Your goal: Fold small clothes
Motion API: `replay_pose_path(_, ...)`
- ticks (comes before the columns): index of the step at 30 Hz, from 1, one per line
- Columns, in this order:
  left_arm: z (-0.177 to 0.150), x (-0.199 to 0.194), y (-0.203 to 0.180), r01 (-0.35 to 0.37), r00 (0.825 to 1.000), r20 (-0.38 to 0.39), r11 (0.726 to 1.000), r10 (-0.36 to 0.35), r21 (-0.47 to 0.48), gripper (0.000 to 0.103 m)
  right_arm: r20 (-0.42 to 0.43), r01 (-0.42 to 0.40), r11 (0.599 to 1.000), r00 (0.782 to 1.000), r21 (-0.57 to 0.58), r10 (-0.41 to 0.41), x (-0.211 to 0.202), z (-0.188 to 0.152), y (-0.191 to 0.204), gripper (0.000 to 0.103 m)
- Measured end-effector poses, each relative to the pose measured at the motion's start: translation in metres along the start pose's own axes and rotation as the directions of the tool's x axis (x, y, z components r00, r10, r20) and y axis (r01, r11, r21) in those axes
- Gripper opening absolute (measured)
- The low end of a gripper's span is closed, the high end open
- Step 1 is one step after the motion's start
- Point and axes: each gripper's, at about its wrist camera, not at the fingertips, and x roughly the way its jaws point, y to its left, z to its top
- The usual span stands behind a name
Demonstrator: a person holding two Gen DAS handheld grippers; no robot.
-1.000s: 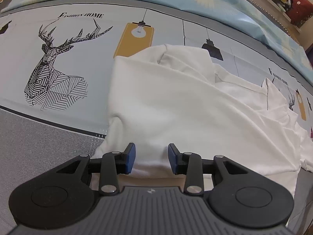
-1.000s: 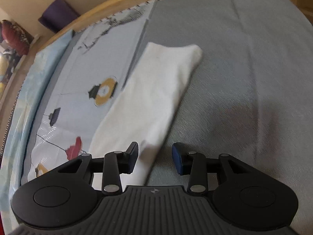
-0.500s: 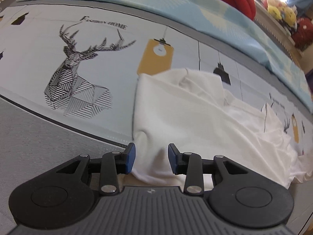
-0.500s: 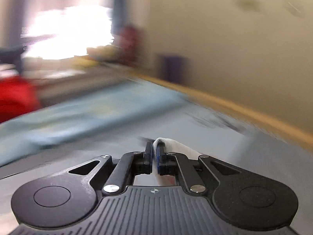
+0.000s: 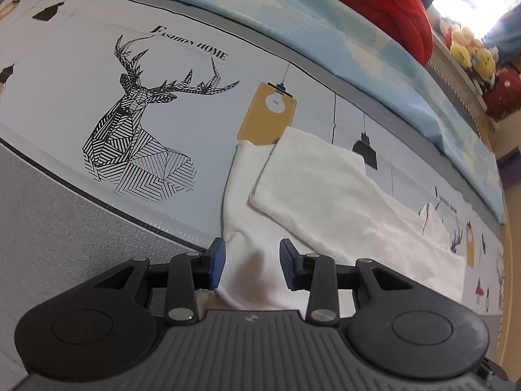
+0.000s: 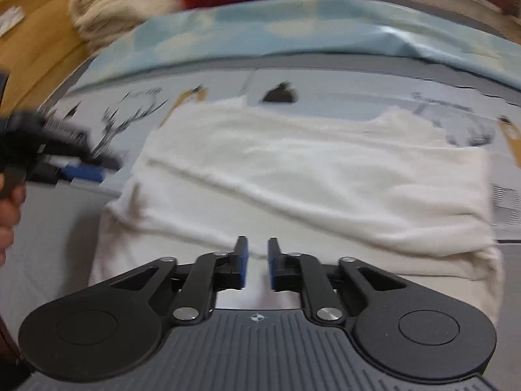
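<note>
So the white garment is lying spread on the printed bed sheet, with one flap folded over on top of the rest, its far-left corner sitting right by the yellow lamp print; in the right wrist view the same white garment stretches across the middle of the bed, folded layer on top, though that view is pretty smeared; the left gripper hangs over the garment's near-left corner with its blue pads apart, cloth visible in the gap but the pads aren't pressing on it as far as I can see; the right gripper is over the garment's near edge, its jaws are opening with a narrow gap, and nothing is pinched between them, just cloth underneath; at the far left of the right wrist view you can see the other gripper blurred, with a hand on its handle; left of the garment there's a striped deer print on the sheet; further back a light blue blanket, something red on it, and some yellow plush toys far right.
</note>
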Motion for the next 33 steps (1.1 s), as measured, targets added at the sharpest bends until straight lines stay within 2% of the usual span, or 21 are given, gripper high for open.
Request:
replay_pose_path(3,0.002,0.005,0.005,0.034,0.999,0.021,0.998,-0.033,-0.054,0.039,0.056,0.055,0.991,0.996,0.123,-0.063,-0.006,-0.002,-0.034,0.025)
replay_pose_path(5,0.002,0.011,0.007,0.057,0.998,0.027,0.994,-0.055,-0.097,0.037,0.045,0.1,0.961,0.992,0.258,-0.115,0.004,-0.004,-0.064,0.025)
replay_pose_path(9,0.003,0.025,0.008,0.122,0.992,0.044,0.976,-0.116,-0.181,0.037,-0.014,0.147,0.851,0.987,0.505,-0.162,0.022,-0.013,-0.115,0.025)
replay_pose_path(11,0.004,0.034,0.006,0.144,0.989,0.05,0.966,-0.136,-0.216,0.037,-0.015,0.12,0.761,0.99,0.637,-0.144,0.02,-0.019,-0.143,0.025)
replay_pose_path(14,0.004,0.049,0.003,0.149,0.989,0.046,0.952,-0.142,-0.268,0.037,-0.041,0.145,0.694,0.985,0.705,-0.165,0.023,-0.024,-0.164,0.025)
replay_pose_path(17,0.003,0.06,0.004,0.128,0.992,0.048,0.941,-0.119,-0.312,0.037,-0.04,0.109,0.636,0.992,0.764,-0.121,0.025,-0.028,-0.18,0.025)
replay_pose_path(21,0.004,0.067,0.005,0.116,0.992,0.085,0.933,-0.092,-0.341,0.036,-0.05,0.101,0.589,0.994,0.802,-0.102,0.029,-0.03,-0.193,0.025)
replay_pose_path(24,0.003,0.064,0.001,0.095,0.992,0.107,0.943,-0.064,-0.32,0.007,-0.06,0.099,0.577,0.994,0.811,-0.086,0.031,-0.026,-0.196,0.025)
replay_pose_path(27,0.003,0.049,-0.009,0.082,0.987,0.156,0.961,-0.041,-0.265,0.005,-0.064,0.098,0.558,0.995,0.824,-0.081,0.028,-0.027,-0.199,0.025)
replay_pose_path(30,-0.002,0.019,-0.021,0.089,0.979,0.199,0.967,-0.041,-0.239,0.004,-0.065,0.096,0.537,0.995,0.838,-0.076,0.027,-0.027,-0.202,0.025)
replay_pose_path(33,-0.012,-0.014,-0.033,0.063,0.964,0.265,0.982,-0.014,-0.179,0.004,-0.064,0.093,0.543,0.995,0.835,-0.071,0.025,-0.026,-0.201,0.022)
